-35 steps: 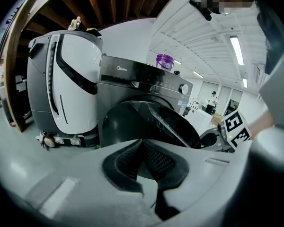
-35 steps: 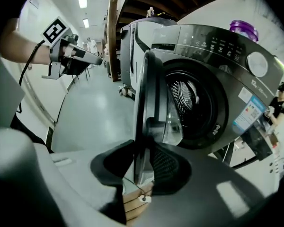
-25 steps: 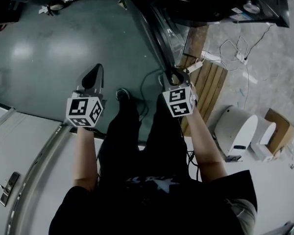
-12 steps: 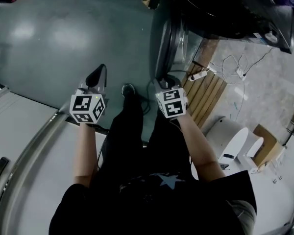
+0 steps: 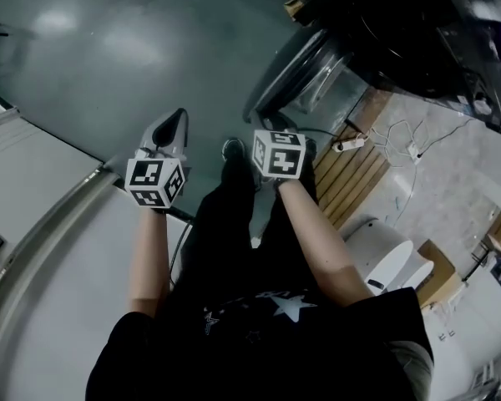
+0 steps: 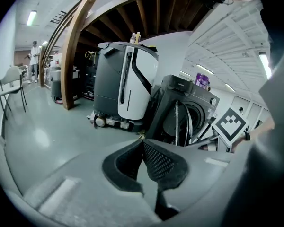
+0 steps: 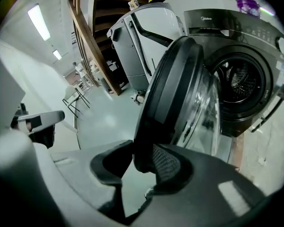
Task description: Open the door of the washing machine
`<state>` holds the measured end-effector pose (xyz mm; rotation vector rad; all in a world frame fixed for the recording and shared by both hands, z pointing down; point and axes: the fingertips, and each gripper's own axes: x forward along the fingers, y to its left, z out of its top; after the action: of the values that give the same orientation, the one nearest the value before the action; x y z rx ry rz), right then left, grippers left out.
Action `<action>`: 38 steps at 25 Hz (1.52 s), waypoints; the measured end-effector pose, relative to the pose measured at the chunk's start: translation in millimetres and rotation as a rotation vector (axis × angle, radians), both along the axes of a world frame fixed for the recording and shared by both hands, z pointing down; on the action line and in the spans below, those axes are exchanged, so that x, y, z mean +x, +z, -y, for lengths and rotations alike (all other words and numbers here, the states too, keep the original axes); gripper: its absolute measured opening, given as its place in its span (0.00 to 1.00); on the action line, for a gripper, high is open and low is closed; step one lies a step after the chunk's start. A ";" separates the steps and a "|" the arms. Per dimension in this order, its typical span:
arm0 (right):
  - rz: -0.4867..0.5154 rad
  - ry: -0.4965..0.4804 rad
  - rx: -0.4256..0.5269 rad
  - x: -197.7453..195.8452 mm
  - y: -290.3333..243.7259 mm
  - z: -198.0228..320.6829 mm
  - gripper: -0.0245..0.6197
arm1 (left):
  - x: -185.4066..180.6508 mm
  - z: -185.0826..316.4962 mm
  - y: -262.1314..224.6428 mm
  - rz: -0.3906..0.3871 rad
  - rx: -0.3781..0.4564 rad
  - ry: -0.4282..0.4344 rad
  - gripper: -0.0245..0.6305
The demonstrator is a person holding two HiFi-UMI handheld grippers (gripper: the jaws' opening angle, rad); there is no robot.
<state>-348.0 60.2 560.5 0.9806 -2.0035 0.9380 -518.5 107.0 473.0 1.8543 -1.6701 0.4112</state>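
My right gripper (image 7: pixel 141 161) fingers clamped the near rim of the washing machine door (image 7: pixel 175 89), which stood ajar and upright, left of the drum (image 7: pixel 244 82). My left gripper (image 6: pixel 143 145) was clenched empty, further left.

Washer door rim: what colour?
Black. The door rim shows best in the right gripper view.

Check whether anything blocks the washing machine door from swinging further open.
Nothing visible does. The door, its rim between the jaws of the right gripper, faces bare floor; the grey-and-white machine behind looks clear of it.
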 end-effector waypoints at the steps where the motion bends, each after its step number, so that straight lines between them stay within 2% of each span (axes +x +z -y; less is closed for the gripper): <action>1: 0.009 0.001 0.000 -11.8 -0.1 2.4 0.24 | -7.0 -4.8 0.7 0.000 -0.003 -0.014 0.05; 6: 0.062 -0.027 0.004 -68.0 0.6 21.3 0.24 | -36.8 -21.7 7.0 0.001 -0.010 -0.080 0.05; 11: 0.051 -0.174 0.095 -114.1 -2.9 41.0 0.24 | -55.8 -36.4 7.2 0.004 -0.007 -0.145 0.05; 15: 0.045 -0.244 0.151 -122.7 -15.3 51.1 0.24 | -64.4 -48.9 4.7 0.017 -0.012 -0.185 0.05; 20: 0.067 -0.259 0.146 -102.9 -35.1 49.8 0.24 | -62.4 -63.2 -10.1 0.033 -0.017 -0.240 0.05; 25: 0.106 -0.280 0.147 -62.8 -68.0 57.0 0.21 | -39.2 -66.3 -37.6 0.083 -0.017 -0.268 0.05; 32: 0.132 -0.342 0.232 5.5 -120.4 100.1 0.17 | 19.0 -51.2 -81.9 0.096 0.043 -0.343 0.05; 38: 0.140 -0.451 0.360 58.9 -154.6 125.5 0.11 | 72.9 -51.8 -114.8 0.110 0.080 -0.416 0.05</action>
<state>-289.1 -65.3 405.9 0.6057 -2.4285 0.4175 -445.6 158.9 358.2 1.5033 -2.1126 0.2766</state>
